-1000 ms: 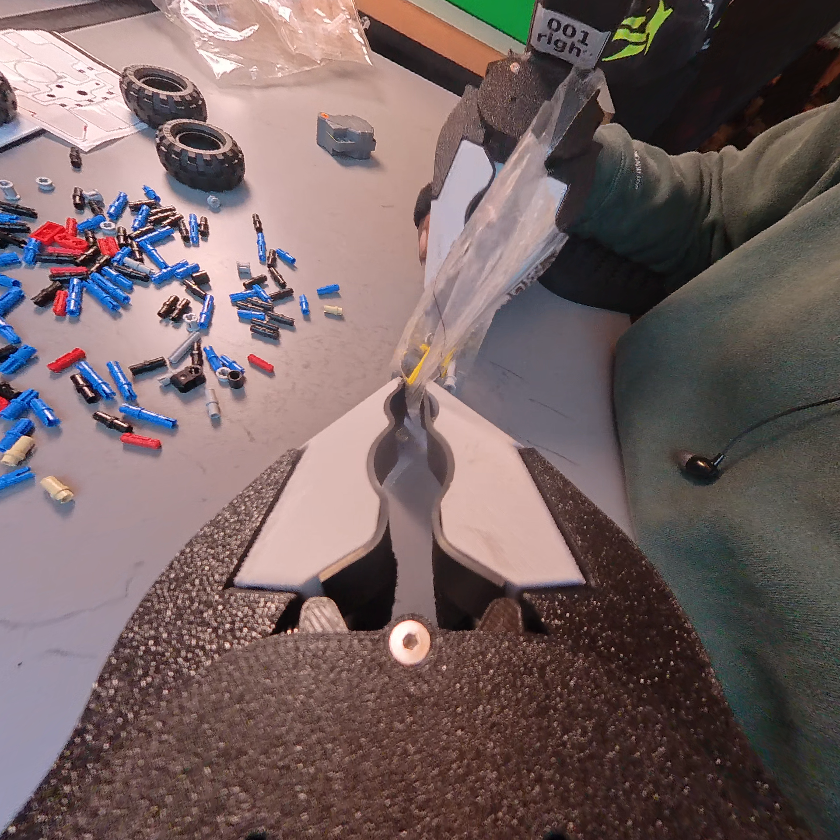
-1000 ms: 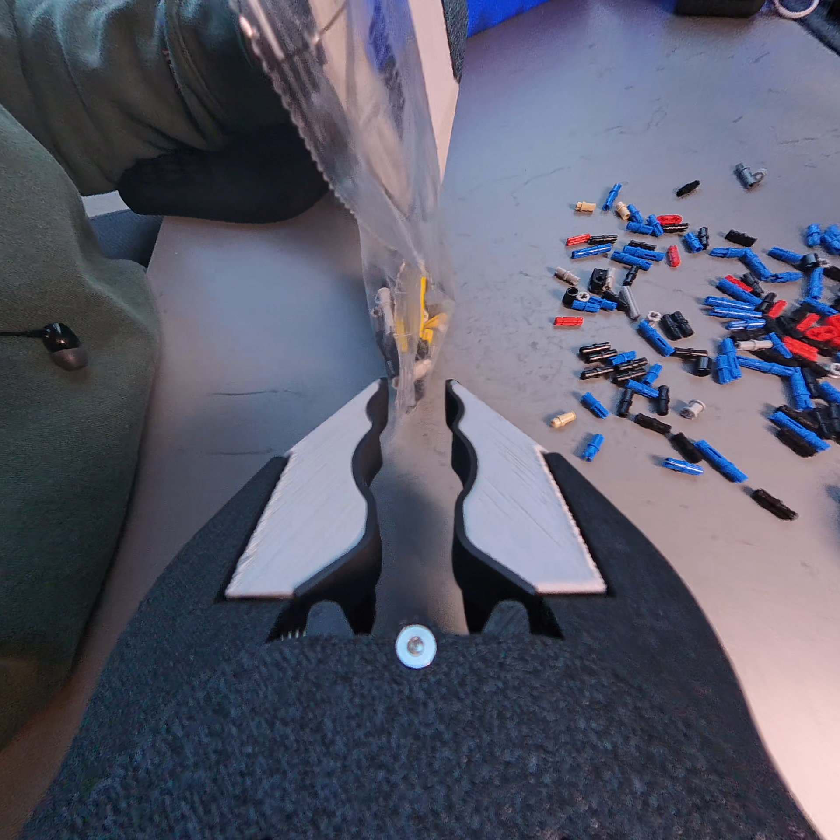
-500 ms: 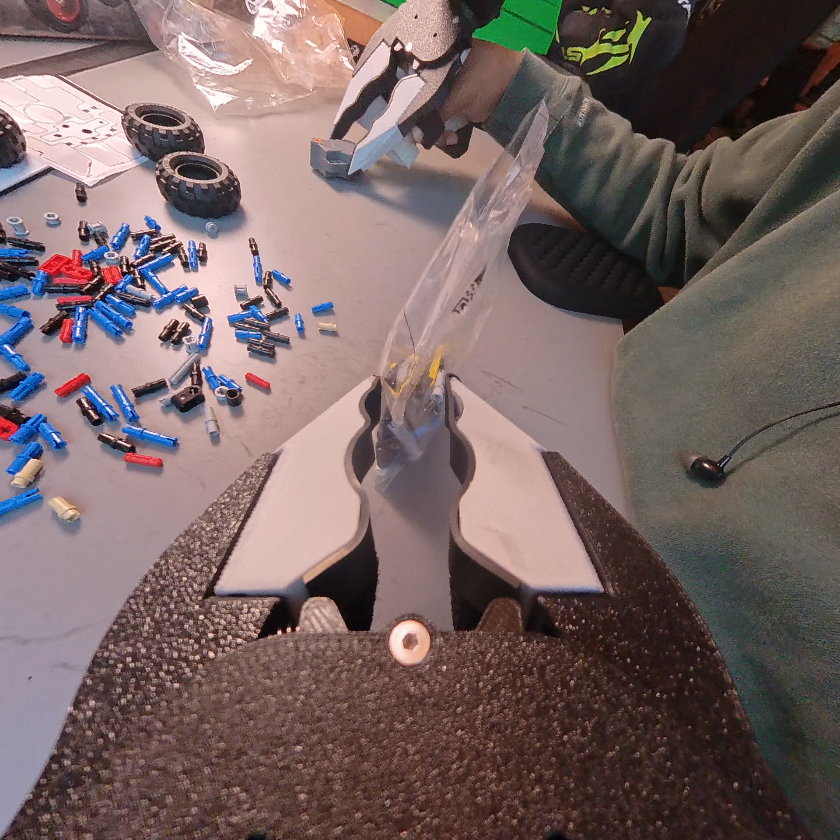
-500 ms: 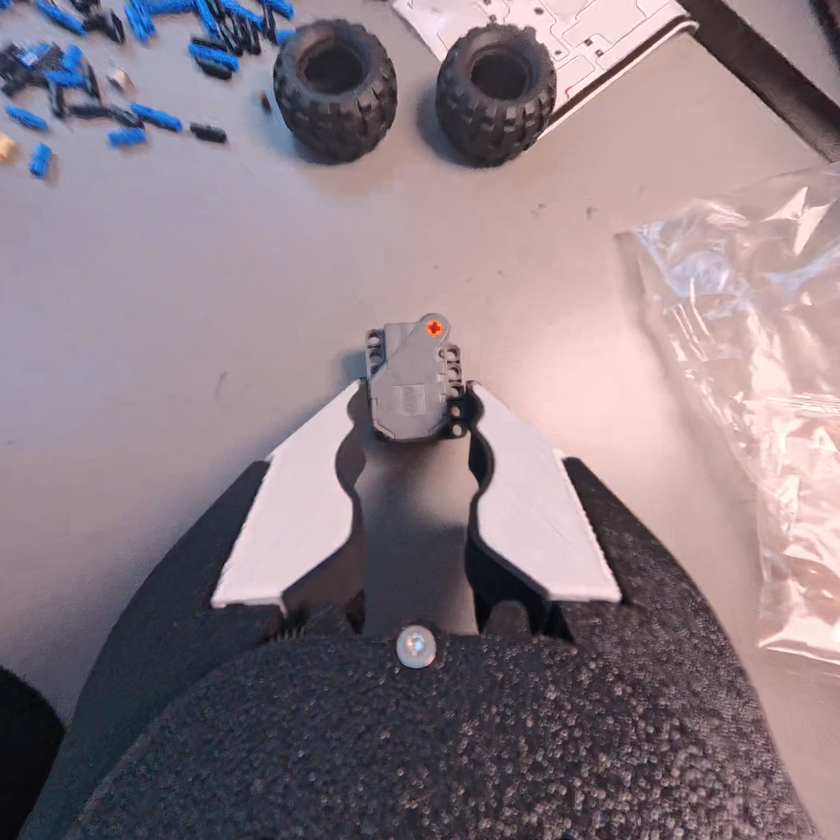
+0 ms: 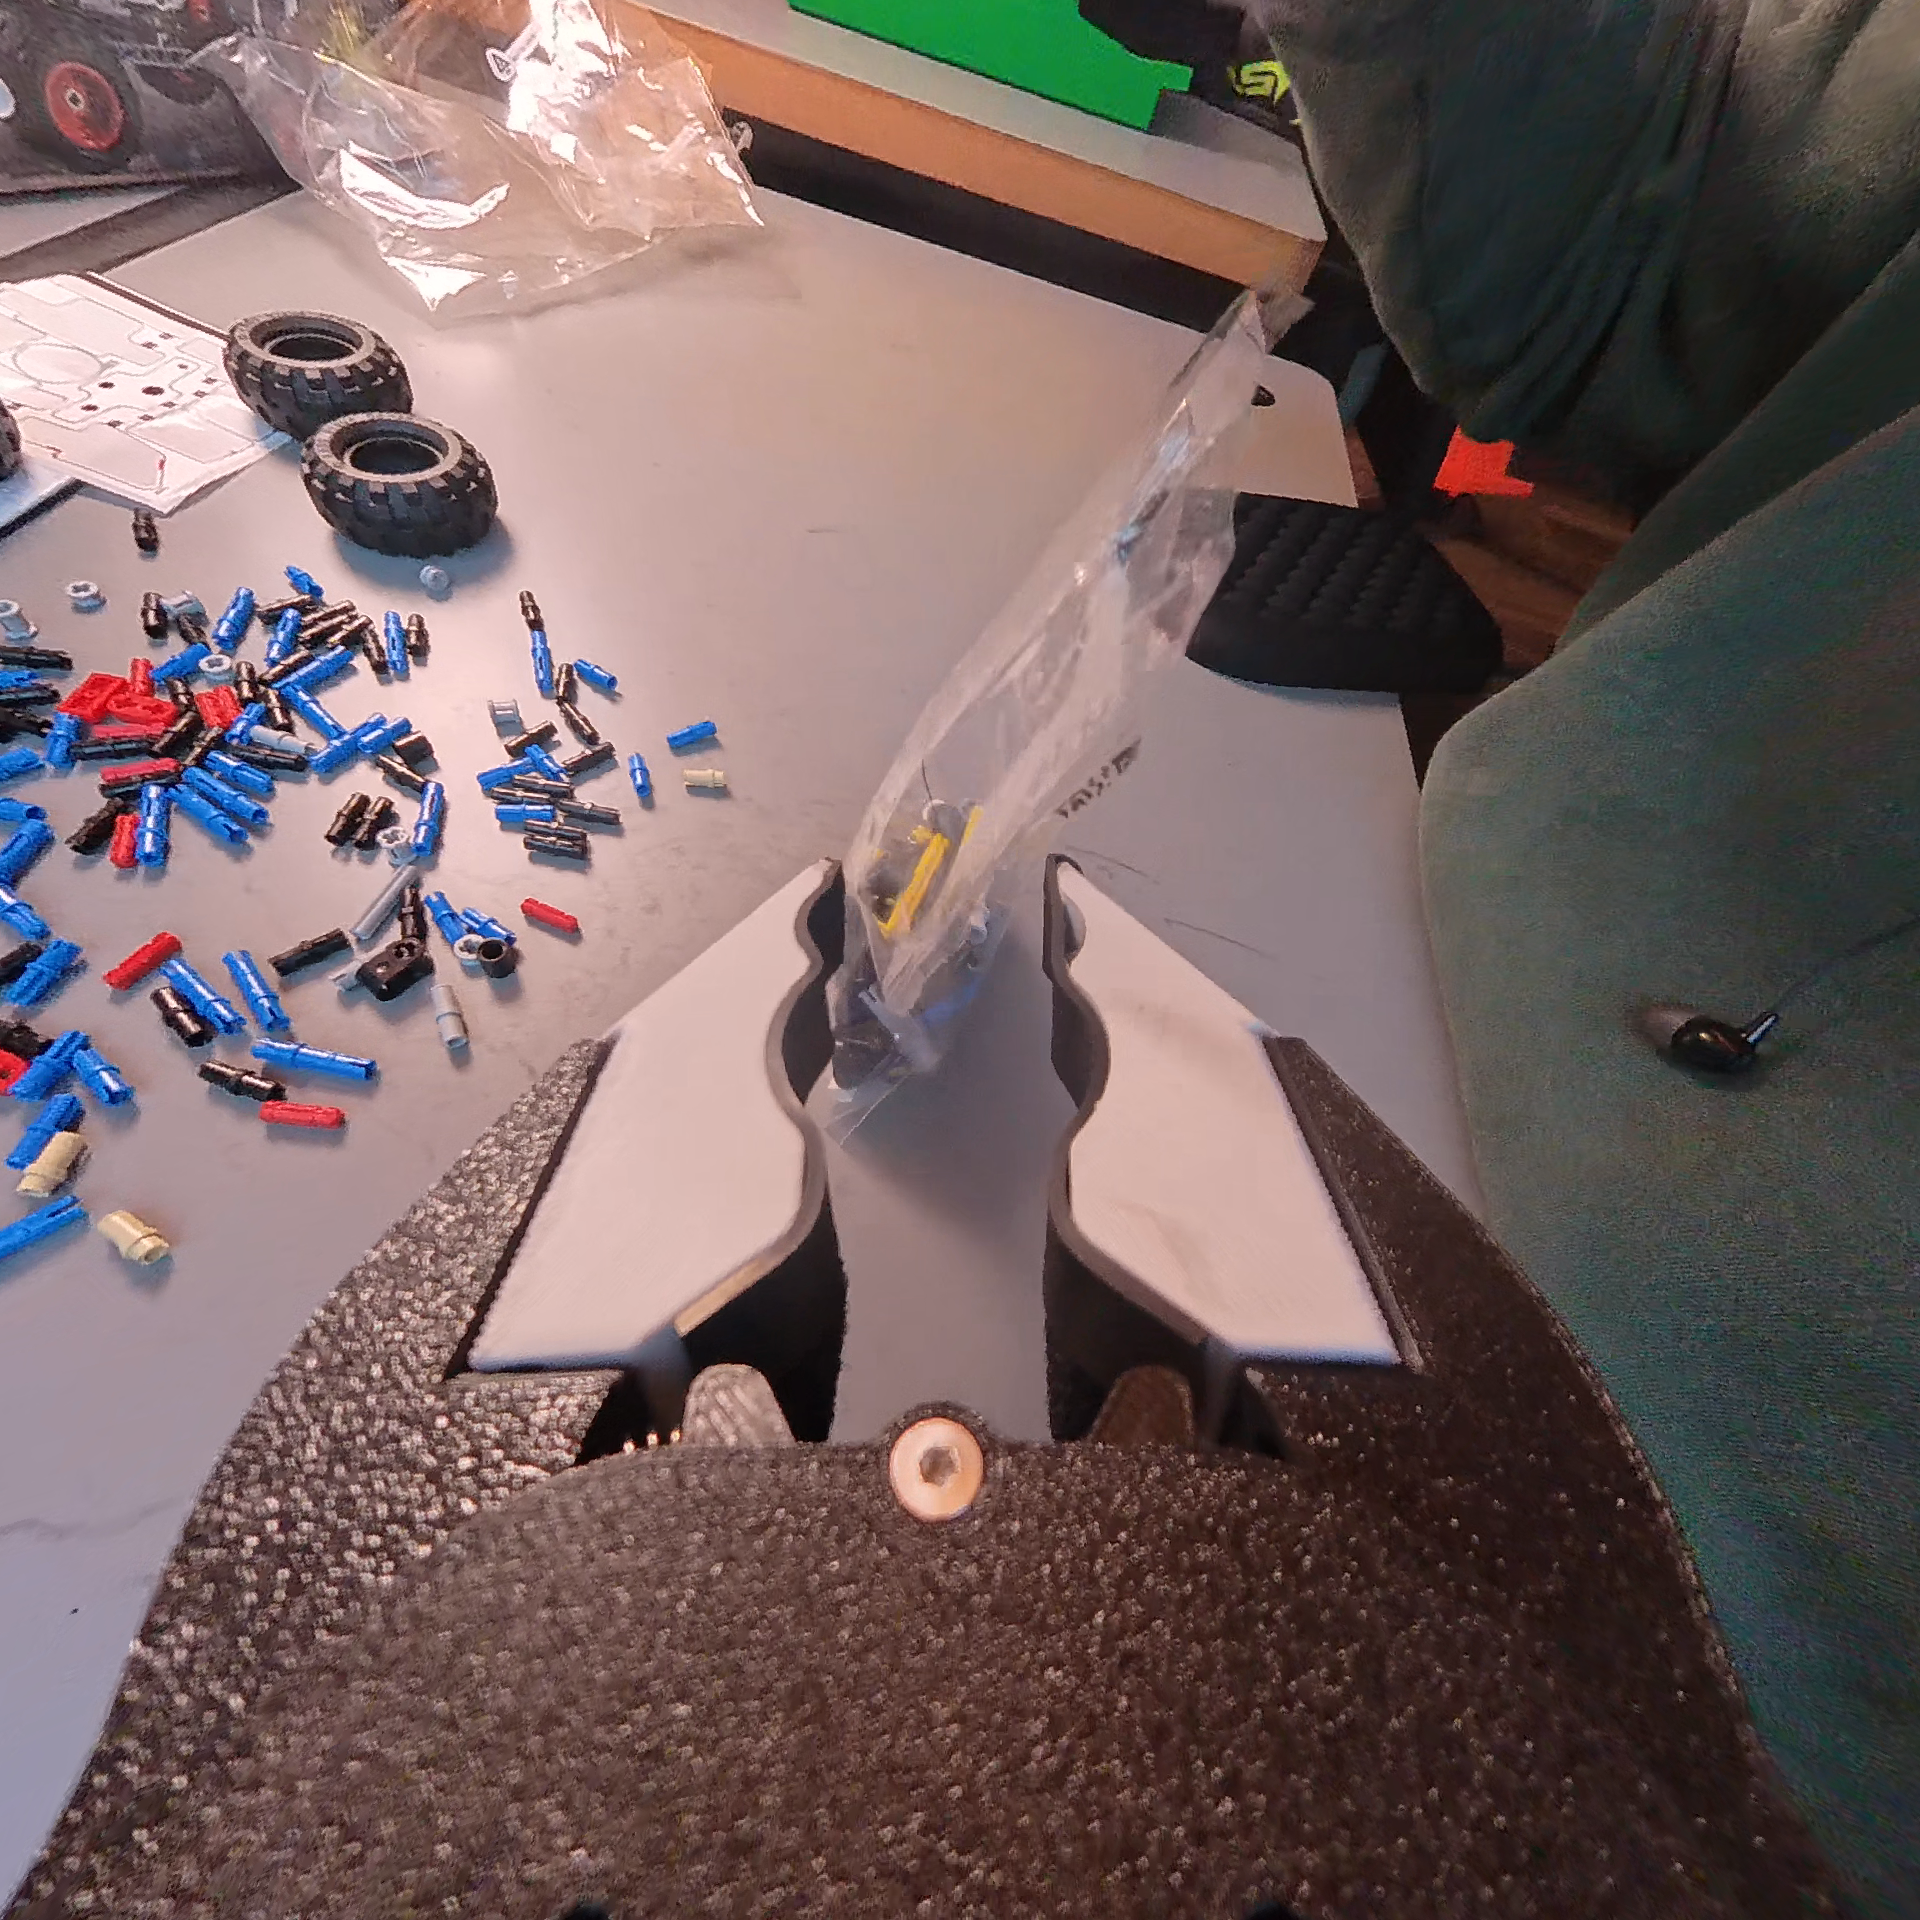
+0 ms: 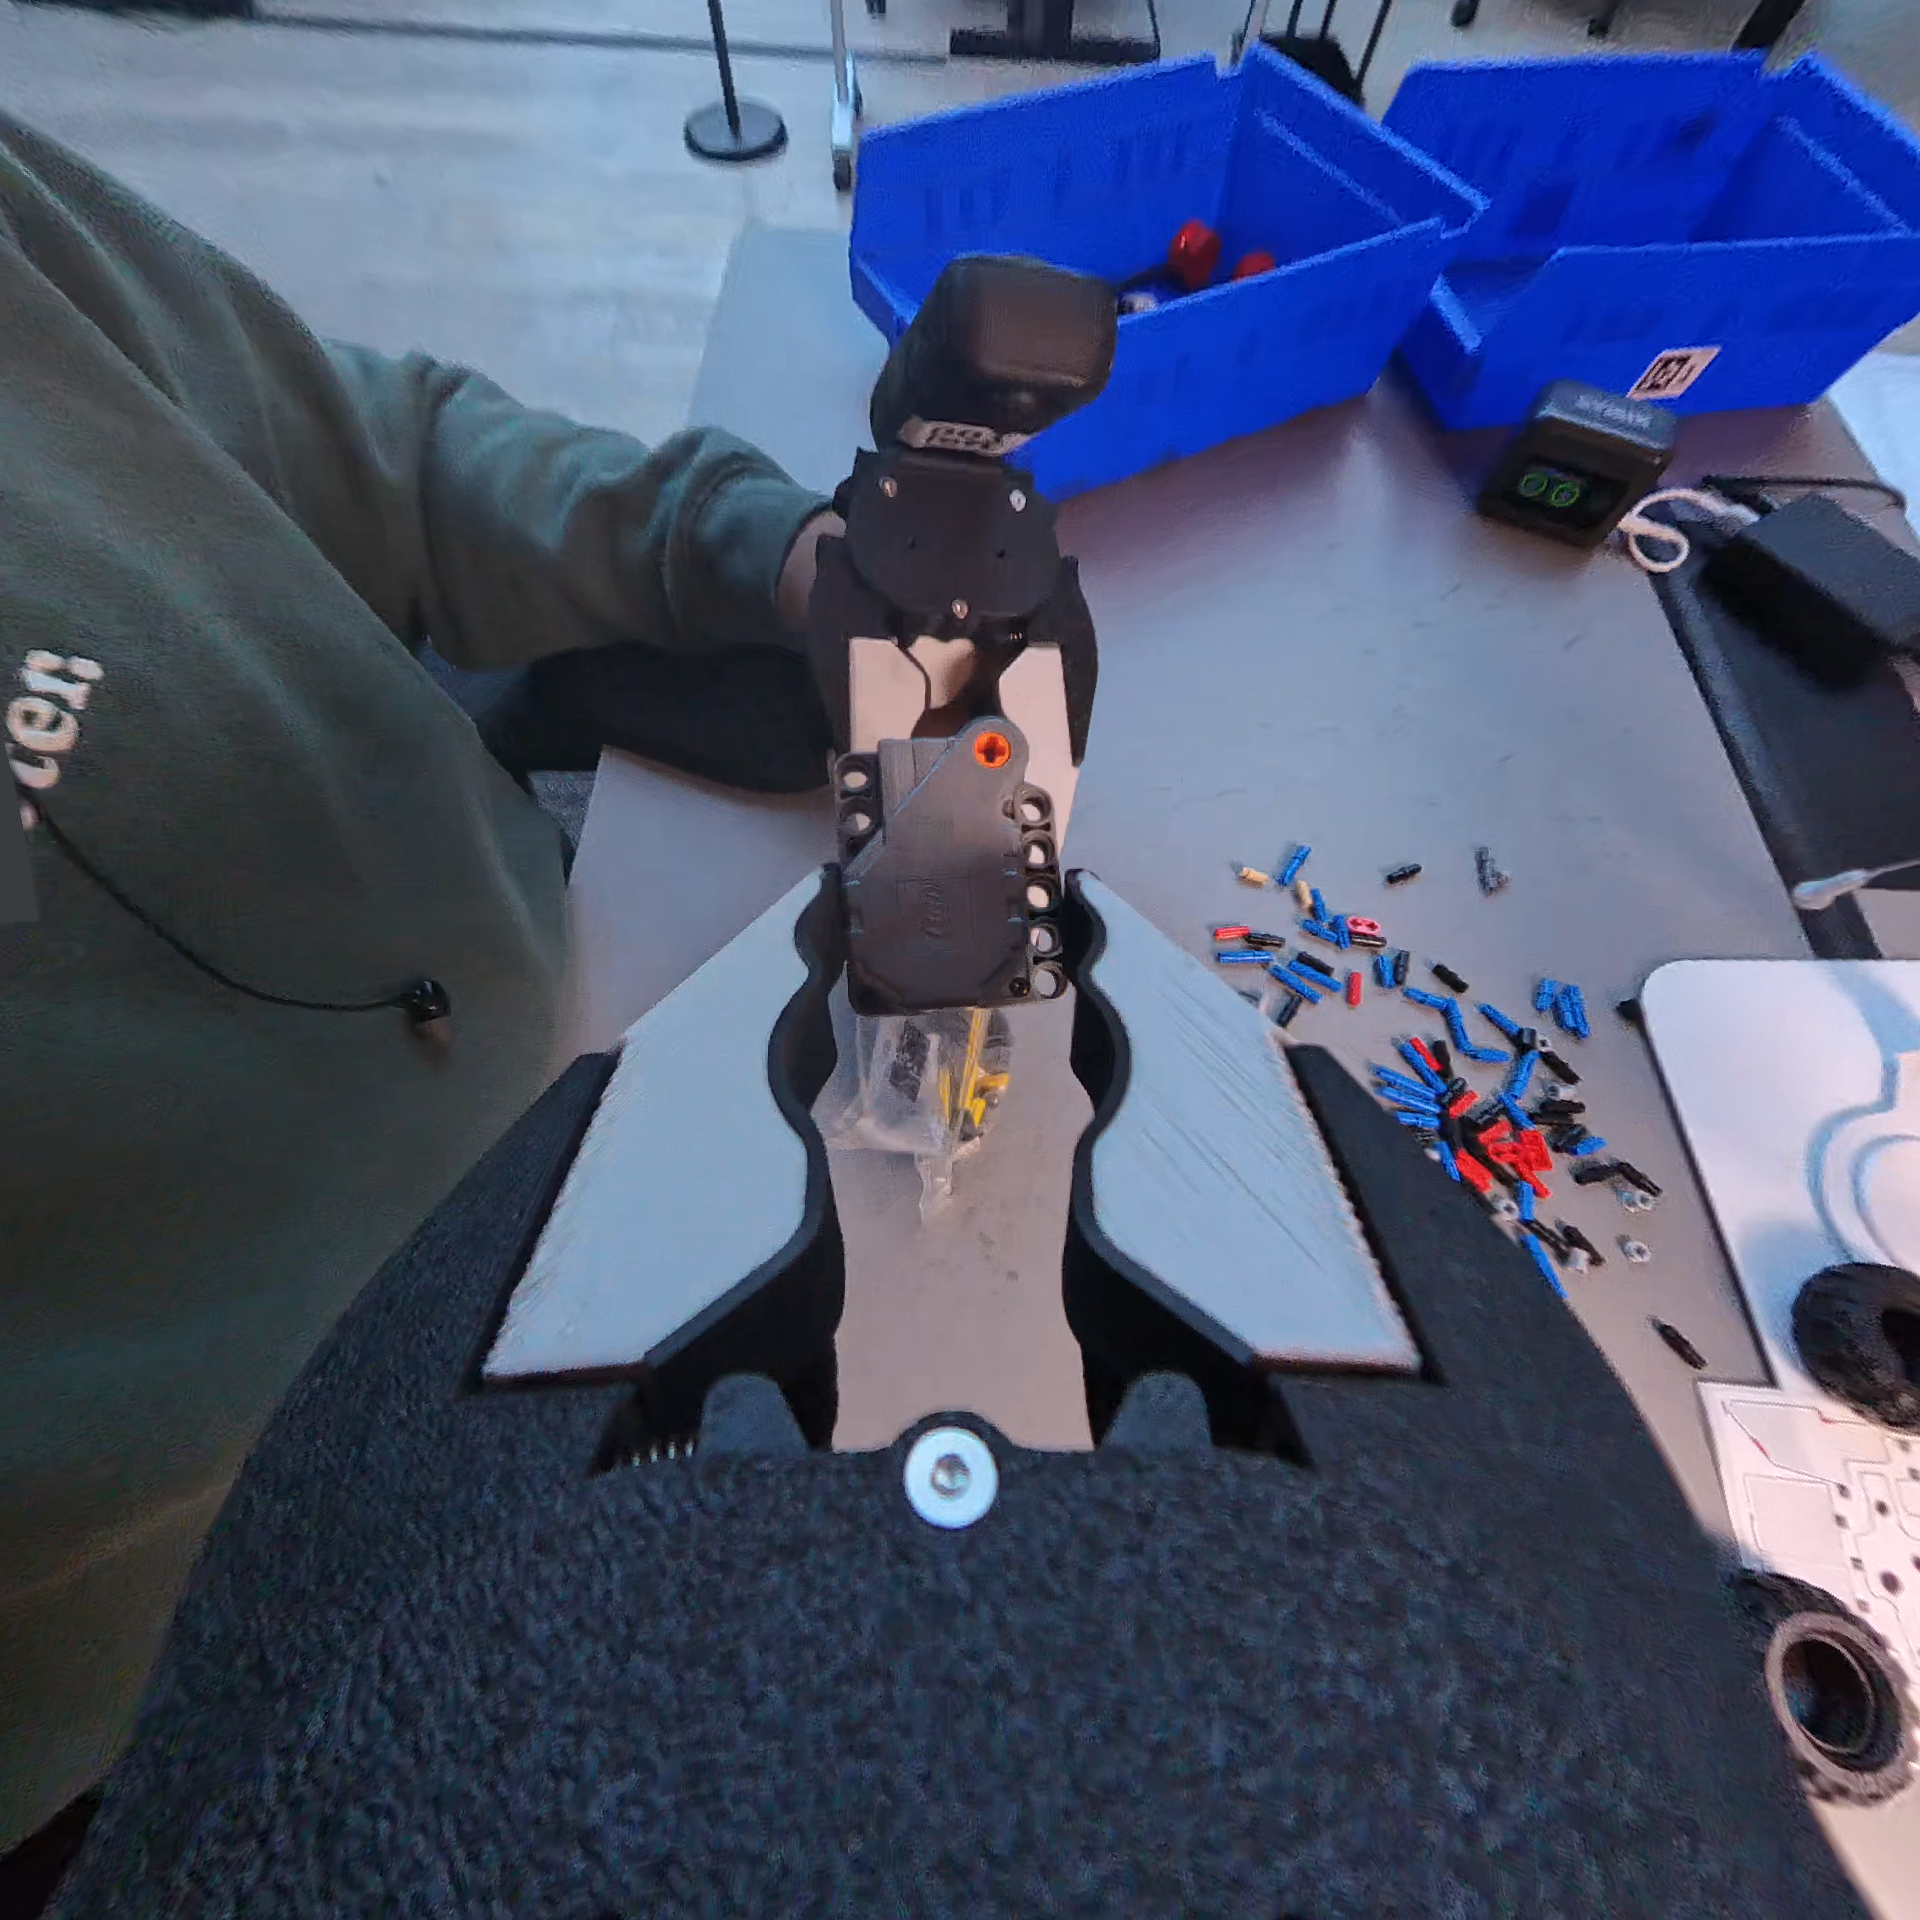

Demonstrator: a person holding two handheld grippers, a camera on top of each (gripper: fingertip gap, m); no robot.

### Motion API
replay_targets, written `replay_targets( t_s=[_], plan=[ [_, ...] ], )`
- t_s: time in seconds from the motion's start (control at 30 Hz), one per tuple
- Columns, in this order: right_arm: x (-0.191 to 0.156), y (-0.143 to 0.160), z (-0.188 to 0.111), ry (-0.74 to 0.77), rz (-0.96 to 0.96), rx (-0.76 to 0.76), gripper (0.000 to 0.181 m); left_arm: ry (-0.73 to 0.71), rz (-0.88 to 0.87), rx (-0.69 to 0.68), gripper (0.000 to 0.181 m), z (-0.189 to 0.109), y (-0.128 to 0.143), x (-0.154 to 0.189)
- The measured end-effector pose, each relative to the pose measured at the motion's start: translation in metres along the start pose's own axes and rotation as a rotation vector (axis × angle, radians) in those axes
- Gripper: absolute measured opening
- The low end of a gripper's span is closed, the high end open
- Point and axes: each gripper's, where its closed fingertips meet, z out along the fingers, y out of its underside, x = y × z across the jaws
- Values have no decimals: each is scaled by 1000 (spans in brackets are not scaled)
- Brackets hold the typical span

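My right gripper point(image 6: 951, 883) is shut on a dark grey motor block point(image 6: 935, 831) with an orange hub and holds it above the table. My left gripper point(image 5: 940, 868) is open. A clear plastic bag point(image 5: 1039, 675) of small yellow, blue and black parts stands between its jaws, leaning away to the right. I cannot tell whether the bag touches the left finger. In the right wrist view the bag point(image 6: 914, 1081) shows just under the motor block, and the left gripper point(image 6: 961, 707) faces me right behind the block.
Loose blue, black and red pins point(image 5: 208, 748) are scattered on the grey table point(image 5: 831, 468). Two black tyres point(image 5: 395, 483), a printed sheet point(image 5: 94, 384) and an empty clear bag point(image 5: 499, 177) lie beyond them. Two blue bins point(image 6: 1143, 239) and a small black device point(image 6: 1574, 457) stand at the far side. A person's green sleeve point(image 5: 1714, 935) is on the right. Some 12 centimeters of space lies between my two pairs of fingers.
My right gripper left the bag, went to the grey motor block, shut on it and carried it in front of the left gripper. My left jaws opened wider around the bag.
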Motion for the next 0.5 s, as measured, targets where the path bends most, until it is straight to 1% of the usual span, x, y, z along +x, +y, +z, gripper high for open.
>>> replay_targets(
  t_s=[0.1, 0.2, 0.3, 0.4, 0.47, 0.5],
  plan=[
    [-1, 9, 22, 31, -50, -156, 41, -31, 6, 5, 31, -2, -3, -3],
    [-1, 17, 29, 56, -103, -251, 41, -62, -14, 8, 22, -4, -2, -8],
    [-4, 16, 29, 44, -93, -270, 41, -70, -59, 24, 18, -6, -3, -14],
    [-14, 26, 27, -19, -99, -326, 41, -86, -85, 28, 17, -6, -3, -19],
    [-12, 30, 22, -13, -93, -336, 41, -87, -92, 27, 16, -6, -2, -20],
    [-6, 30, 16, 19, -81, -319, 41, -91, -92, 25, 15, -6, -1, -20]
  ],
)
